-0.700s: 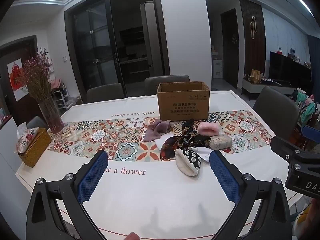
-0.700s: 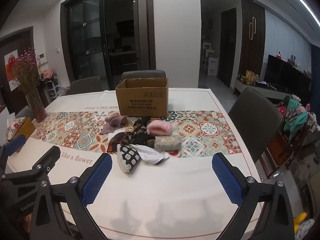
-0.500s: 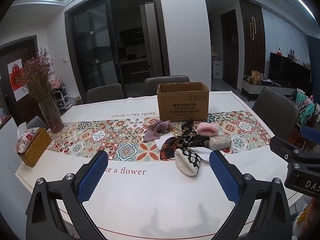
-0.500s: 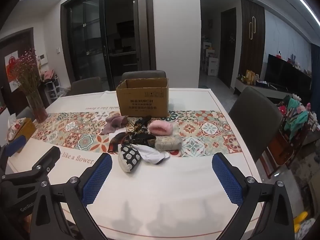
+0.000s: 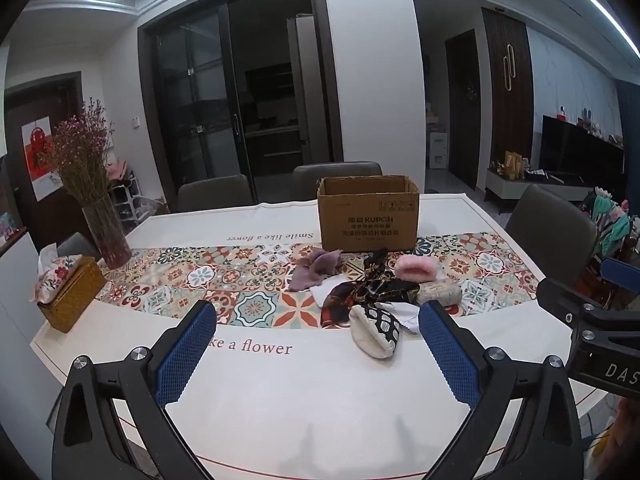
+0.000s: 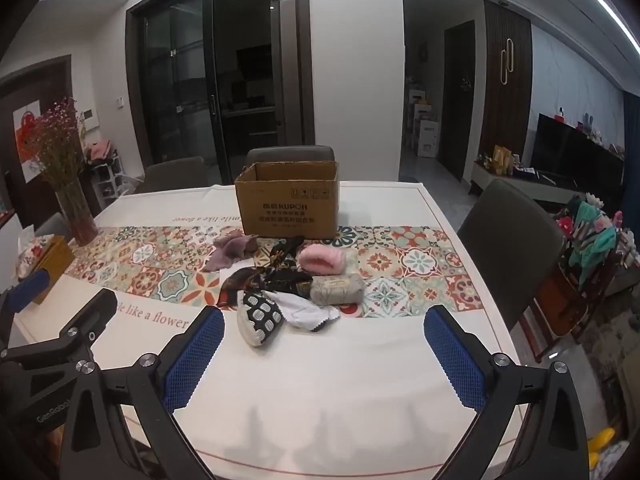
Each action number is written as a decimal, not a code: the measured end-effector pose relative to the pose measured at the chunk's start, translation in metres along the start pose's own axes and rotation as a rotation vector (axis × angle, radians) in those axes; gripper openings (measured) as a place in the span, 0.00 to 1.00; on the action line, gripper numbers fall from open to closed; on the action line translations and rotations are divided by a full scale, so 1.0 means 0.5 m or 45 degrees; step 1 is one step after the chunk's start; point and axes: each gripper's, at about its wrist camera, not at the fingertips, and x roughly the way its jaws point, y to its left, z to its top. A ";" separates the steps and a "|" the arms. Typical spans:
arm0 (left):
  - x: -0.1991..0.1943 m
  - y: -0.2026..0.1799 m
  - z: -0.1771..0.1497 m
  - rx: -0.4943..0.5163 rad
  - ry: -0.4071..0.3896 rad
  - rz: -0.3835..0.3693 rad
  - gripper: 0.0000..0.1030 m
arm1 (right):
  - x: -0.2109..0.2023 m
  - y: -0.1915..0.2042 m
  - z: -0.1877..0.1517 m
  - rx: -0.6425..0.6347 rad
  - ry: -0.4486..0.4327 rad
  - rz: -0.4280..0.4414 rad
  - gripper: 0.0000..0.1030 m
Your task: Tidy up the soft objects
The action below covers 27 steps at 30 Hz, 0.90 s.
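Observation:
A pile of soft items lies mid-table in front of an open cardboard box (image 5: 368, 212) (image 6: 287, 206): a mauve cloth (image 5: 316, 270) (image 6: 230, 250), a dark patterned scarf (image 5: 368, 290) (image 6: 268, 278), a pink fluffy piece (image 5: 414, 268) (image 6: 322, 260), a grey-beige roll (image 5: 438, 292) (image 6: 338, 288), a black-and-white patterned pouch (image 5: 374, 332) (image 6: 258, 316) and a white cloth (image 6: 300, 310). My left gripper (image 5: 316, 354) is open and empty, above the near table, short of the pile. My right gripper (image 6: 324, 354) is open and empty, also short of the pile.
The table (image 5: 280, 400) has a white cloth and a tiled runner. A vase of dried flowers (image 5: 106, 228) and a tissue box (image 5: 68, 296) stand at the left. Chairs (image 5: 550, 228) ring the table. Each gripper shows at the other view's edge.
Both grippers have edged slightly forward toward the pile; the pile and box have not moved, and both stay open.

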 end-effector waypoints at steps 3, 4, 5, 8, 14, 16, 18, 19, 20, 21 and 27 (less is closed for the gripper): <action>0.002 -0.005 0.001 0.003 -0.001 0.005 1.00 | 0.001 0.000 -0.001 -0.003 -0.002 0.003 0.98; 0.002 -0.005 0.001 0.003 -0.002 0.006 1.00 | 0.000 0.000 0.000 -0.005 -0.004 0.002 0.98; 0.002 -0.005 0.001 0.003 -0.002 0.006 1.00 | 0.001 -0.001 0.000 -0.004 -0.002 0.001 0.98; 0.002 -0.005 0.001 0.005 -0.002 0.005 1.00 | -0.001 -0.004 -0.001 -0.002 -0.006 0.000 0.98; 0.002 -0.004 0.004 0.005 -0.003 0.008 1.00 | -0.001 -0.005 0.000 -0.002 -0.006 0.002 0.98; 0.002 -0.004 0.003 0.005 -0.003 0.008 1.00 | -0.002 -0.005 0.001 -0.002 -0.005 0.003 0.98; 0.002 -0.004 0.002 0.005 -0.004 0.008 1.00 | -0.002 -0.004 0.000 -0.003 -0.007 0.002 0.98; 0.002 -0.003 0.003 0.005 -0.003 0.008 1.00 | -0.002 -0.004 0.000 -0.003 -0.007 0.003 0.98; 0.003 -0.003 0.003 0.005 -0.003 0.009 1.00 | -0.003 -0.004 0.000 -0.004 -0.006 0.003 0.98; 0.002 -0.003 0.002 0.005 -0.004 0.009 1.00 | -0.001 -0.003 0.000 -0.003 -0.007 0.002 0.98; 0.003 -0.002 0.004 0.006 -0.004 0.010 1.00 | -0.001 -0.004 0.000 -0.002 -0.005 0.002 0.98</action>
